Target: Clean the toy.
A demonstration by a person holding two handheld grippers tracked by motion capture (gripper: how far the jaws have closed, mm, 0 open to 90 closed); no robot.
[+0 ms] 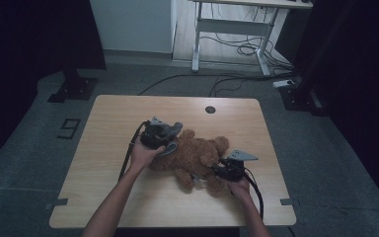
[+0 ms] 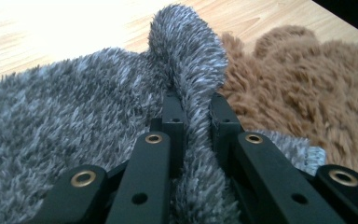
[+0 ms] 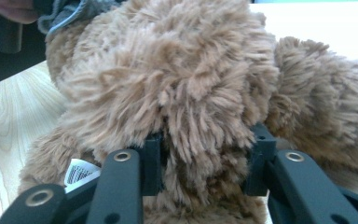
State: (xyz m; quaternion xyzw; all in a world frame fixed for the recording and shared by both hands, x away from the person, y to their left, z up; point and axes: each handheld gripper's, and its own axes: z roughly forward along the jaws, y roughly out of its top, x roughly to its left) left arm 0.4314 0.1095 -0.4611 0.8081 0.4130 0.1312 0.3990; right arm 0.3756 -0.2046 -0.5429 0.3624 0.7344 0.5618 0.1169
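— What is kept from sight in the high view?
— The tips of the left tool [image 1: 164, 139] are buried in the grey fabric [image 1: 170, 132]; the teddy bear [image 1: 195, 157] has its face turned away, so no features can be made out.

— And closer in?
— In the left gripper view the grey fabric is cut off at the left and lower edges. In the right gripper view the white label [image 3: 80, 171] is half covered by a jaw, and its print cannot be read.

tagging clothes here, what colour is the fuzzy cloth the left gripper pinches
Mottled grey fuzzy cloth, clearest in the left gripper view.
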